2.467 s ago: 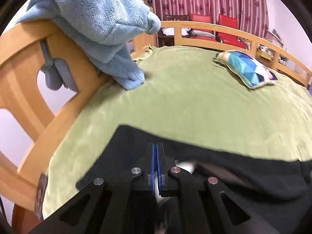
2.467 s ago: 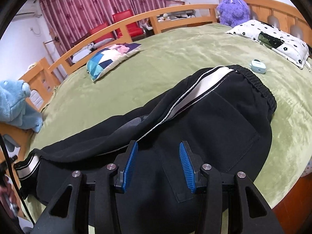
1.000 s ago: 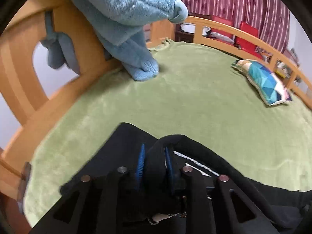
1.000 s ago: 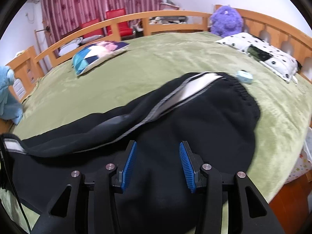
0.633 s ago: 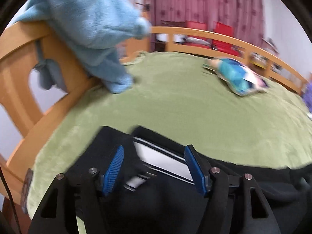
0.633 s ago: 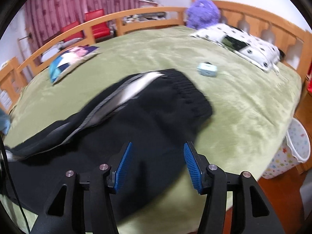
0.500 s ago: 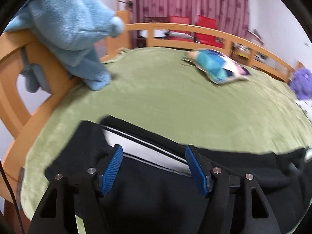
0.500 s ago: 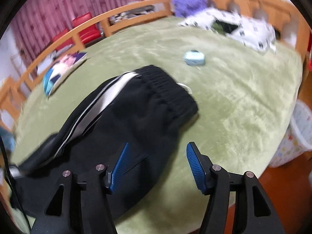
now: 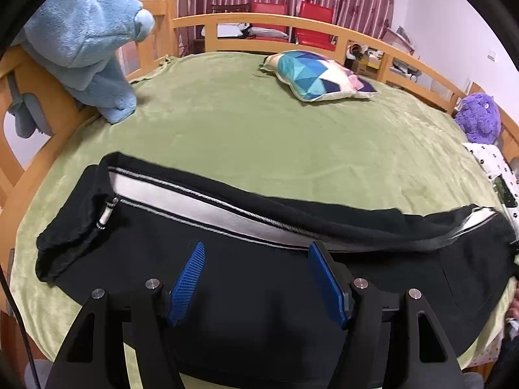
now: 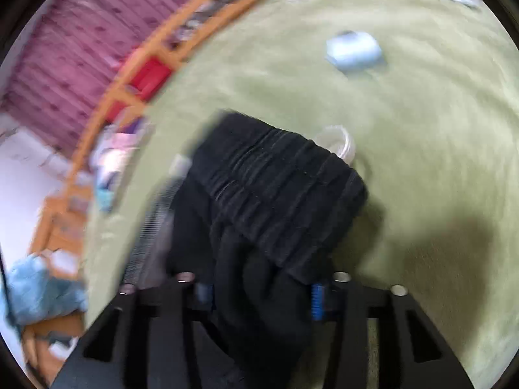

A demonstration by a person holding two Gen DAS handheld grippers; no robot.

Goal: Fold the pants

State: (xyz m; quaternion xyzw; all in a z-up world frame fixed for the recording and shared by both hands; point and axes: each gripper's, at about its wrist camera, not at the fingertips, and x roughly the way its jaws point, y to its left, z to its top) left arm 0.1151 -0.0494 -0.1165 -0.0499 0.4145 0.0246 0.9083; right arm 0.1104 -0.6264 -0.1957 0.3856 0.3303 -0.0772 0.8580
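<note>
The black pants [image 9: 266, 278] lie stretched across the green bed [image 9: 259, 136], white side stripe showing. The left tongs [image 9: 256, 275] hang spread above the leg, holding nothing. The right tongs [image 10: 259, 295] are closing on the bunched waistband [image 10: 279, 188], cloth between their jaws.

Pants [image 9: 266, 278]: matt black knit cloth with a smoother white side stripe and a ribbed elastic waistband [image 10: 279, 188]. Bed cover [image 9: 259, 136]: green short-pile plush, soft and matt; bed rail [image 9: 279, 21]: smooth varnished wood. Left tool [image 9: 256, 278]: matt black plastic arms, blue ridged rubbery pads [image 9: 189, 277], bright metal pins.
</note>
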